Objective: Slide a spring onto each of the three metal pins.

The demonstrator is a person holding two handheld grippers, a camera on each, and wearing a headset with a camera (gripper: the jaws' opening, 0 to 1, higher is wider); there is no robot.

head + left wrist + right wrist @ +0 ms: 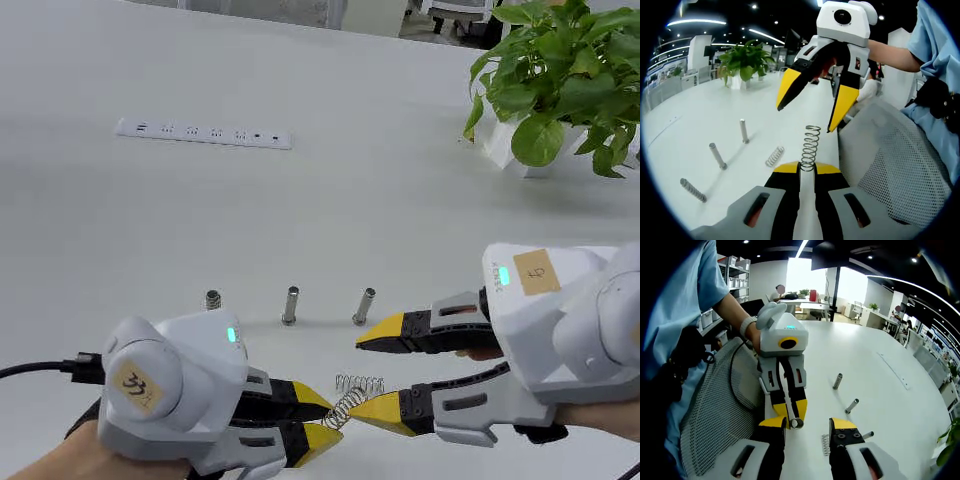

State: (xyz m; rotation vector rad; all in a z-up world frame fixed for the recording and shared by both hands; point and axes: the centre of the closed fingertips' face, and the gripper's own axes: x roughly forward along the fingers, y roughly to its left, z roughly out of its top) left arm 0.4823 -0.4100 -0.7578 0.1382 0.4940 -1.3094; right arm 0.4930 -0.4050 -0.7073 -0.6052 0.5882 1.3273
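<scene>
- Left gripper view has the held spring (810, 145) rising upright out of the left gripper (807, 169); the yellow-tipped jaws are clamped on its lower end, and the coils inside the grip are hidden between them.
- Right gripper view gives that same spring end-on, as a small ring at the left gripper's tips, so its length cannot be read there; the head view gives its side, slanting up and right toward the lower jaw of the right gripper (356, 380); whether it touches that jaw I cannot tell.
- The right gripper's jaws stand wide apart with nothing between their pads; in the left gripper view it hangs above the spring's free end, clear of it.
- A loose spring (360, 383) lies flat on the white table (330, 200), between the right gripper's two jaws in the head view and just beyond the held spring; in the right gripper view its near end is hidden beside that gripper's own jaw.
- Three metal pins stand in a row beyond the grippers; the leftmost pin (213, 299) is wrapped in coils, a spring already on it; the middle pin (290, 305) and the right pin (364, 306) are bare.
- In the head view the leftmost pin's foot is cut off by the left gripper's casing; the left gripper view shows that pin whole.
- Farther back lie a power strip (203, 133) and a potted plant (560, 70), the plant cut by the frame edge.
- The gripper views take in a mesh chair (890, 165) and a blue sleeve (700, 290).
</scene>
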